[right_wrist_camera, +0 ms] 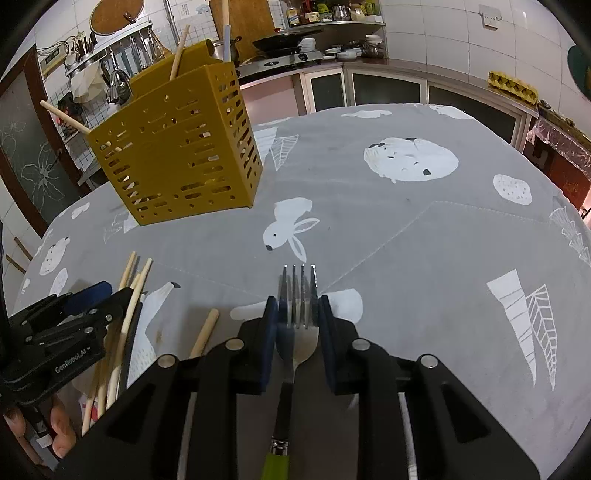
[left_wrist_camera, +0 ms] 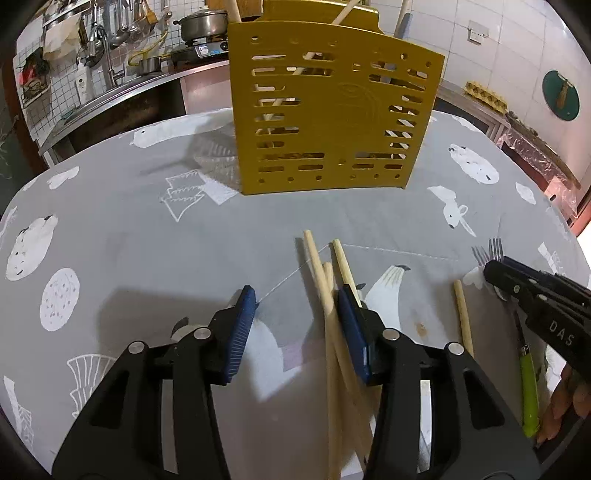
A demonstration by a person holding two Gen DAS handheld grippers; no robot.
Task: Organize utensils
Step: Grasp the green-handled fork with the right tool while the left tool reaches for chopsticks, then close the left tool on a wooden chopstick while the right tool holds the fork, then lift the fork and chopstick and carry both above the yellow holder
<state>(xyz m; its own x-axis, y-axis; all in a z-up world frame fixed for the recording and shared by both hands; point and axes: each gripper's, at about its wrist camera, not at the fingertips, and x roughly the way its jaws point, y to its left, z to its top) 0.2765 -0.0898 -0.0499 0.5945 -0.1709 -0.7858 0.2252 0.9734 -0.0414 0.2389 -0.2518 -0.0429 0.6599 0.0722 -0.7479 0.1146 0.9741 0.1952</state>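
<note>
A yellow slotted utensil holder (left_wrist_camera: pixel 332 122) stands on the grey tablecloth, with chopsticks sticking out; it also shows in the right wrist view (right_wrist_camera: pixel 177 147). My left gripper (left_wrist_camera: pixel 297 299) is open above the cloth, its right pad touching a loose bundle of wooden chopsticks (left_wrist_camera: pixel 327 295). One more chopstick (left_wrist_camera: pixel 463 317) lies to the right. My right gripper (right_wrist_camera: pixel 297 306) is open, its pads either side of a fork (right_wrist_camera: pixel 297 325) with a green handle (right_wrist_camera: pixel 275 465) that lies on the cloth. The fork also shows in the left wrist view (left_wrist_camera: pixel 528 384).
The round table's cloth (right_wrist_camera: pixel 406 240) has white animal prints. Behind it run a kitchen counter with a sink (left_wrist_camera: pixel 110 92), a pot on a stove (left_wrist_camera: pixel 205 24) and hanging tools. An egg carton (right_wrist_camera: pixel 511 86) sits on the right counter.
</note>
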